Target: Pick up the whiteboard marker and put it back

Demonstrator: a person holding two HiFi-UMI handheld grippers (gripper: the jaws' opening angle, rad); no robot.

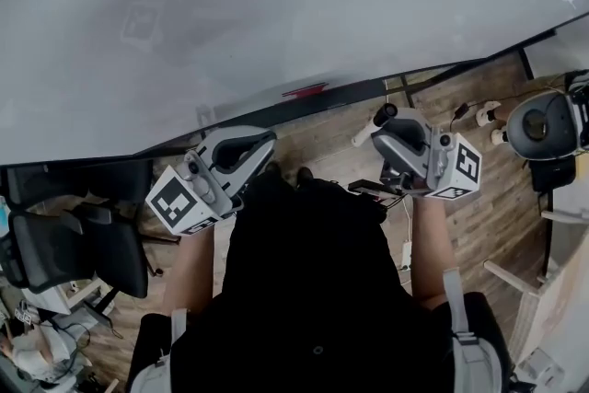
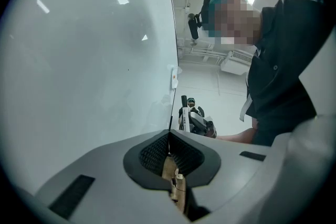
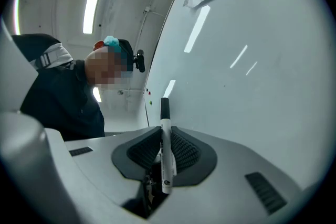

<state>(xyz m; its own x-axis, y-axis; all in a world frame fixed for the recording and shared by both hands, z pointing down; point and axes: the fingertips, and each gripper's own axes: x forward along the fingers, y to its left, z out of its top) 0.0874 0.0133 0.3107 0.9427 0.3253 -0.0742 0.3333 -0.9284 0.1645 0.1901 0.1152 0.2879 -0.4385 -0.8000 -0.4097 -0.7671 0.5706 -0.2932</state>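
Right gripper (image 3: 164,136) has its fingers clamped on the marker (image 3: 166,155), just beside the whiteboard (image 3: 252,86). Left gripper (image 2: 169,136) is pinched together on nothing. It's a thin grip, so a bump on the board could twist the marker loose. Only the head view shows the ledge (image 1: 267,110), maybe with a red pen (image 1: 304,90) on it.

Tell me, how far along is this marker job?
Picking up looks done: the right gripper is shut on the white, black-capped whiteboard marker, held near the large white whiteboard. The left gripper is shut, empty. Putting it back remains.
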